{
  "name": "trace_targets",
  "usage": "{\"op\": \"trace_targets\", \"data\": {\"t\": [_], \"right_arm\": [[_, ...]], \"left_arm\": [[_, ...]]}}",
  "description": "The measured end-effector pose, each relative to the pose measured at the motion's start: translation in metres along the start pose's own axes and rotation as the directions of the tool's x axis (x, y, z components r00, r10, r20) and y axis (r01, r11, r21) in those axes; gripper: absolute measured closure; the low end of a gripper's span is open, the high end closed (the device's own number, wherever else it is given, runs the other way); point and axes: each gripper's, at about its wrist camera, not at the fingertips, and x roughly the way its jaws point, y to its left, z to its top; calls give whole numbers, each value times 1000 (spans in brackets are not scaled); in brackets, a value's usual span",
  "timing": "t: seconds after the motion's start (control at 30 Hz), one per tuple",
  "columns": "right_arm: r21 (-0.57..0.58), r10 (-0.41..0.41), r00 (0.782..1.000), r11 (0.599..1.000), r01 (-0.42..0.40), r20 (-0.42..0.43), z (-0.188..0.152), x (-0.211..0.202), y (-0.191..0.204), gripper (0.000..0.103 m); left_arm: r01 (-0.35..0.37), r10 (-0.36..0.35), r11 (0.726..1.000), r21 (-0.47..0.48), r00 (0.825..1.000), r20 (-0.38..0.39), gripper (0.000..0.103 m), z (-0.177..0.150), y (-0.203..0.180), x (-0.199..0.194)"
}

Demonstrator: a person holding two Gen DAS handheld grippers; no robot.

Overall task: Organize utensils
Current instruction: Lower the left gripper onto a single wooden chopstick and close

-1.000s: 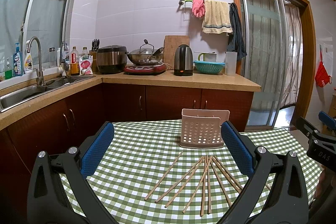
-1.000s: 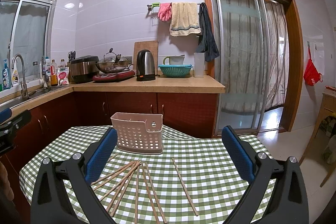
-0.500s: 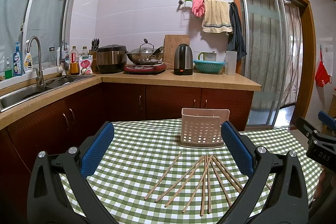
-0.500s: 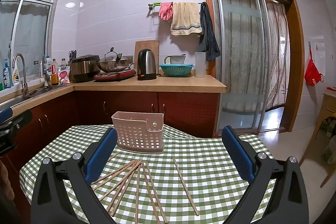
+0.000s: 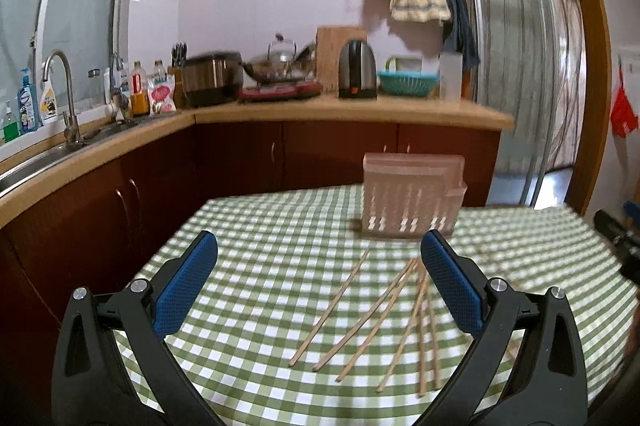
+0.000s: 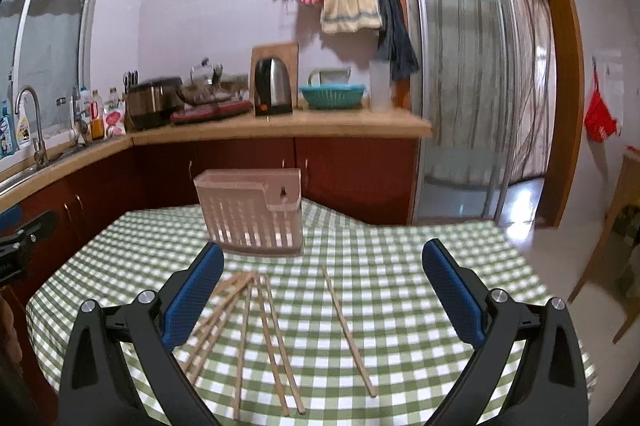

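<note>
Both views were motion-blurred, and no label or writing could be read on the bottles (image 5: 30,104) at the window sill or on the kettle (image 5: 357,69) on the counter. Left wrist view: the left gripper (image 5: 319,278) hung above the table (image 5: 256,266) with its blue pads spread wide, grasping nothing. Beyond its left finger lay bare checked cloth toward the table's left edge. Between the fingers, several wooden chopsticks (image 5: 362,322) lay fanned on the cloth, their far ends converging toward the pink utensil holder (image 5: 412,200), which stood upright near the far edge; the gripper's right finger (image 5: 450,282) hid part of the fan. Right wrist view: the right gripper (image 6: 323,280) was likewise released, jaws wide apart and empty. Its left finger (image 6: 194,292) covered the near ends of some fanned sticks. To the right, a single chopstick (image 6: 348,330) lay apart from the fan, between the fingers. Behind the table ran the counter (image 6: 280,124) with a teal basket (image 6: 332,95); nothing stood between grippers and chopsticks.
</note>
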Motion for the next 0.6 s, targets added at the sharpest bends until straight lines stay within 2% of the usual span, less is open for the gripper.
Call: {"op": "trace_targets", "data": {"t": [0.27,0.4,0.6], "right_arm": [[1,-11,993,1000,12,-121,-52,49,-18,6],[5,1,986,1000,0,-165,-67,67,-21,6],[-14,15,982,1000,-18,-188,-80,81,-18,6]], "left_arm": [[-21,28,999,44,988,-155,4,-50,12,63],[-42,54,997,61,976,-210,17,-71,22,86],[-31,46,998,57,954,-296,29,-92,32,113]]}}
